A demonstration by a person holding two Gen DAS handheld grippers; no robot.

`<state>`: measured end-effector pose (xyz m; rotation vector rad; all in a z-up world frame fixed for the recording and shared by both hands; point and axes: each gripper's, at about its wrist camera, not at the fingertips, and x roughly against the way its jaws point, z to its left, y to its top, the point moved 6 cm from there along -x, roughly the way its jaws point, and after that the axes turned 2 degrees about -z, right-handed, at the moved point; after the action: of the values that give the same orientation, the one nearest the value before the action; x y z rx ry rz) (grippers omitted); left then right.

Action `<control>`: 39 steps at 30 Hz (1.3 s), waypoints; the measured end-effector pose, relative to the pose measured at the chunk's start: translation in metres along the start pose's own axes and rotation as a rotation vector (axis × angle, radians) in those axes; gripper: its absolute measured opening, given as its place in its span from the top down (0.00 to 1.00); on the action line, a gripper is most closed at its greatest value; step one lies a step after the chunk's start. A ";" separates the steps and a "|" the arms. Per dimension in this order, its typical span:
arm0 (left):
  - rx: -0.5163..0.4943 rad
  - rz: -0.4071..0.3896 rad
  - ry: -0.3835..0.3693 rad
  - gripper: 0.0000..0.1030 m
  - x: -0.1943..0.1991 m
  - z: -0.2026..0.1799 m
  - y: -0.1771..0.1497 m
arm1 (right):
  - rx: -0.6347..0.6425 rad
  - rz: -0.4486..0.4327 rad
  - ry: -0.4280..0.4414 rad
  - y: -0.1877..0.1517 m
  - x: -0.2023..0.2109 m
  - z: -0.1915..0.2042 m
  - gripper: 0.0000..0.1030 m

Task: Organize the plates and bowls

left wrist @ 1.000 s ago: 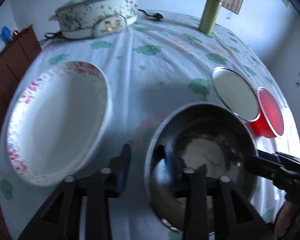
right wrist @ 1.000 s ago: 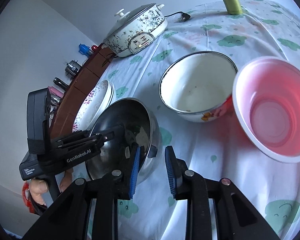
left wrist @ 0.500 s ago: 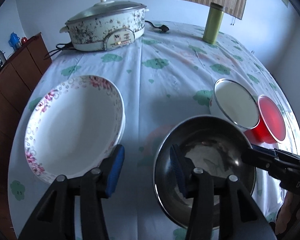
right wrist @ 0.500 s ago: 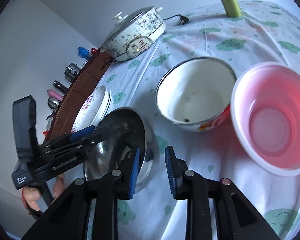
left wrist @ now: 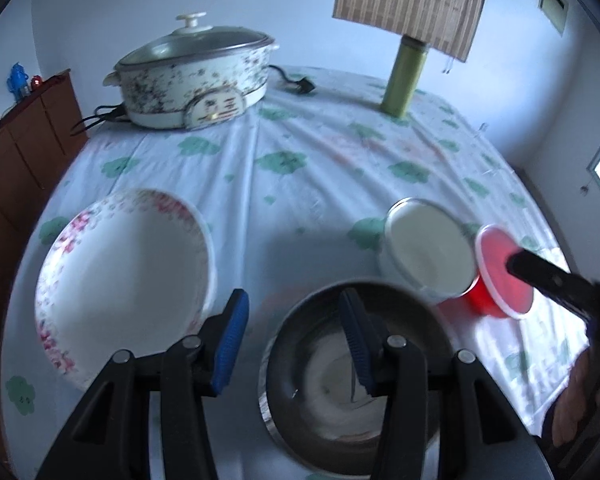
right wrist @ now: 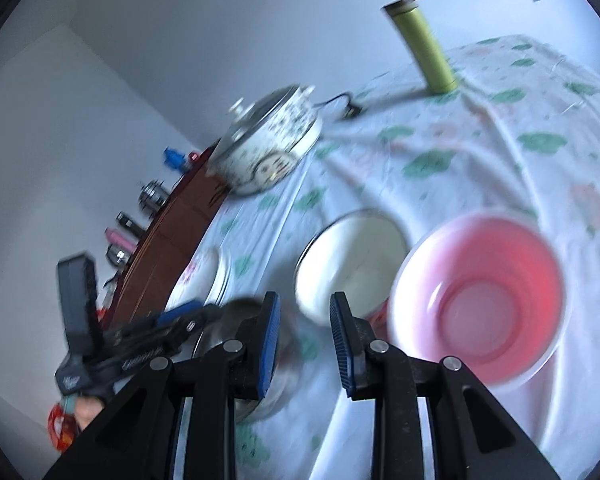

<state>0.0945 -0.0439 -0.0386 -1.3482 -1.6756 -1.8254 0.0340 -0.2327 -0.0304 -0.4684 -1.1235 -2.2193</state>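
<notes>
A steel bowl (left wrist: 360, 380) sits on the tablecloth near the front edge. My left gripper (left wrist: 294, 340) hangs open above its left rim, one blue pad over the bowl's inside and the other outside, gripping nothing. To the left lies a floral plate (left wrist: 128, 280). A white enamel bowl (left wrist: 428, 256) and a red plastic bowl (left wrist: 500, 280) stand touching at the right. My right gripper (right wrist: 306, 344) is open by a narrow gap with nothing between its pads, just before the white bowl (right wrist: 352, 264) and the pink-red bowl (right wrist: 480, 304). The steel bowl (right wrist: 256, 384) is partly hidden behind its left finger.
A speckled electric pot (left wrist: 196, 80) with a glass lid and a cord stands at the table's far left. A green flask (left wrist: 404, 76) stands at the far right. A brown cabinet (left wrist: 20, 140) with small items runs along the left. Bare cloth (left wrist: 300, 184) lies between.
My left gripper rose off the steel bowl's rim and its jaws widened a little. The right gripper drew away from the steel bowl toward the red bowl and tilted up.
</notes>
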 end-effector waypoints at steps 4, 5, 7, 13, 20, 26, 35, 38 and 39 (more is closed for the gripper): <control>-0.026 -0.008 -0.053 0.54 -0.008 -0.022 0.021 | 0.031 -0.032 -0.078 0.028 -0.008 -0.012 0.72; -0.028 0.004 -0.060 0.56 -0.013 -0.026 0.025 | 0.067 -0.026 -0.110 0.032 -0.014 -0.014 0.72; -0.022 0.031 -0.082 0.58 -0.026 -0.036 0.035 | 0.108 -0.025 -0.177 0.038 -0.025 -0.021 0.72; -0.018 0.091 -0.085 0.59 -0.059 -0.054 0.045 | 0.161 0.048 -0.209 0.046 -0.054 -0.035 0.72; 0.002 0.117 -0.093 0.59 -0.065 -0.051 0.040 | 0.100 0.027 -0.206 0.051 -0.028 -0.054 0.72; -0.063 0.131 -0.206 0.59 -0.050 -0.090 0.034 | 0.002 0.010 -0.293 0.037 0.016 -0.098 0.72; -0.087 0.174 -0.232 0.59 -0.047 -0.149 0.008 | -0.090 -0.013 -0.241 0.024 0.040 -0.128 0.72; -0.078 0.181 -0.213 0.59 -0.054 -0.155 0.009 | -0.082 -0.062 -0.174 0.031 0.056 -0.121 0.72; -0.072 0.186 -0.205 0.59 -0.056 -0.155 0.010 | -0.071 -0.074 -0.182 0.032 0.058 -0.120 0.72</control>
<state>0.0656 -0.2055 -0.0566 -1.7105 -1.5310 -1.7054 0.0059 -0.3657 -0.0483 -0.6811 -1.1743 -2.3239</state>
